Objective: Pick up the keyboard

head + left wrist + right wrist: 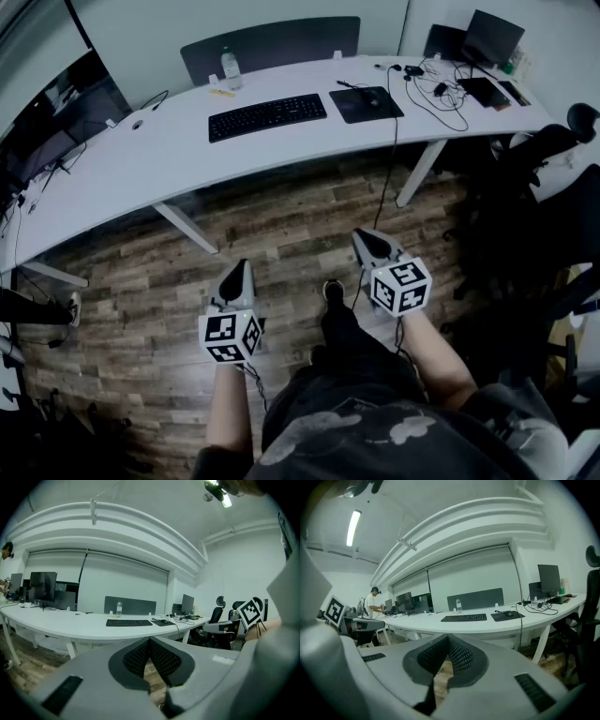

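Nothing is done yet. The keyboard [267, 116] lies flat on the white tabletop [169, 164], just beside the mouse pad [354, 111], and nobody touches it. The person stands on the wood floor [281, 216], well apart from it. The left claw [238, 270] is squeezed shut with nothing in it, and so is the right claw [367, 240]. Walking up and grabbing are all left to do. I count one keyboard, one mouse [374, 97], one mouse pad, one water bottle [231, 68] and two claws.

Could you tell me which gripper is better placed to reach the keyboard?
Left, marginally: both are shut, short of the desk, but the left gripper lines up with the keyboard, the right gripper with the mouse pad and cable.
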`<state>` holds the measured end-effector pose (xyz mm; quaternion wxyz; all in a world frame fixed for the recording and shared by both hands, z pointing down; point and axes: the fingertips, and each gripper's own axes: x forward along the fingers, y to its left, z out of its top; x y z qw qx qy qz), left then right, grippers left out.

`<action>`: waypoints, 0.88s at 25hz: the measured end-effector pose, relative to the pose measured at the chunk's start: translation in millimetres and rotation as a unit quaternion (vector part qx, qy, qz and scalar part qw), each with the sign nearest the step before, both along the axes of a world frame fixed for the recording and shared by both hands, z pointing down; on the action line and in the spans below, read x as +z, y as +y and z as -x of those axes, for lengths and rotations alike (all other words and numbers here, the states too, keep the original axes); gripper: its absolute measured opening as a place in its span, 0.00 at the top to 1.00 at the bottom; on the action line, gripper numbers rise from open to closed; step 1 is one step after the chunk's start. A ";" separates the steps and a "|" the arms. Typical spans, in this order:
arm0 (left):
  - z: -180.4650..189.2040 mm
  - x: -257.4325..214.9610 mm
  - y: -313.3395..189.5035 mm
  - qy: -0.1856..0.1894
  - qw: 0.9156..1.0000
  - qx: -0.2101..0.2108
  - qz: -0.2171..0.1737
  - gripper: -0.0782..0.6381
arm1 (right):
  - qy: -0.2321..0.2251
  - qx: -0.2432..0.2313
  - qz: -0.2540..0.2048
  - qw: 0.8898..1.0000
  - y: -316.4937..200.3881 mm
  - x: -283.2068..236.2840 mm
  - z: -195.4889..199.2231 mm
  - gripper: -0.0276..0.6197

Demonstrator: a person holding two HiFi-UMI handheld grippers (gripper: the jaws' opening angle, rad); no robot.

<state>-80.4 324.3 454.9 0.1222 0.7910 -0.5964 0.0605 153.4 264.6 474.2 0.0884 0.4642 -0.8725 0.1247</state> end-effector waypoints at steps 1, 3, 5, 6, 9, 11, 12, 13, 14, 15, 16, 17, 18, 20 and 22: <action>-0.5 0.4 0.7 0.000 1.000 0.000 0.000 0.89 | 0.001 -0.001 0.000 1.000 0.6 0.1 0.3 0.96; -0.8 1.5 1.7 0.000 1.000 0.001 0.001 0.89 | 0.002 -0.002 0.000 1.000 1.5 1.0 1.0 0.96; -0.1 2.6 2.2 0.000 1.000 0.001 0.002 0.89 | 0.002 -0.003 0.001 1.000 1.8 3.4 1.9 0.96; 0.3 3.1 2.6 0.001 1.000 0.001 0.002 0.89 | 0.003 -0.004 0.002 1.000 2.1 4.3 2.5 0.96; 0.8 4.8 4.6 0.003 1.000 0.001 0.004 0.89 | 0.006 -0.005 0.003 1.000 3.9 4.1 3.9 0.96; 2.4 6.7 5.8 0.004 1.000 0.000 0.006 0.89 | 0.005 -0.004 0.004 1.000 4.3 7.0 4.9 0.96; 3.4 7.6 6.0 0.005 1.000 -0.001 0.007 0.89 | 0.004 -0.002 0.004 1.000 3.8 8.9 5.2 0.96; 4.3 8.6 5.9 0.006 1.000 -0.002 0.008 0.89 | 0.001 -0.001 0.004 1.000 2.9 10.2 5.5 0.96; 5.0 9.3 5.5 0.008 1.000 -0.002 0.009 0.89 | -0.001 -0.001 0.002 1.000 1.8 10.8 5.6 0.96; 5.6 9.9 4.6 0.009 1.000 -0.003 0.009 0.89 | -0.003 0.000 0.000 1.000 0.6 10.3 5.6 0.96; 6.3 10.1 3.2 0.009 1.000 -0.003 0.010 0.89 | -0.005 0.002 -0.002 1.000 -0.9 8.5 5.6 0.96; 7.0 10.2 1.1 0.009 1.000 -0.003 0.010 0.89 | -0.007 0.003 -0.004 1.000 -2.8 6.8 5.6 0.96; 7.9 9.9 -1.4 0.009 1.000 -0.004 0.009 0.89 | -0.008 0.005 -0.005 1.000 -5.2 6.3 5.4 0.96; 9.2 9.2 -7.8 0.008 1.000 -0.004 0.008 0.89 | -0.009 0.007 -0.004 1.000 -11.1 8.1 4.9 0.96; 8.6 8.5 -15.8 0.006 1.000 -0.002 0.007 0.89 | -0.009 0.008 -0.003 1.000 -18.7 9.4 3.9 0.96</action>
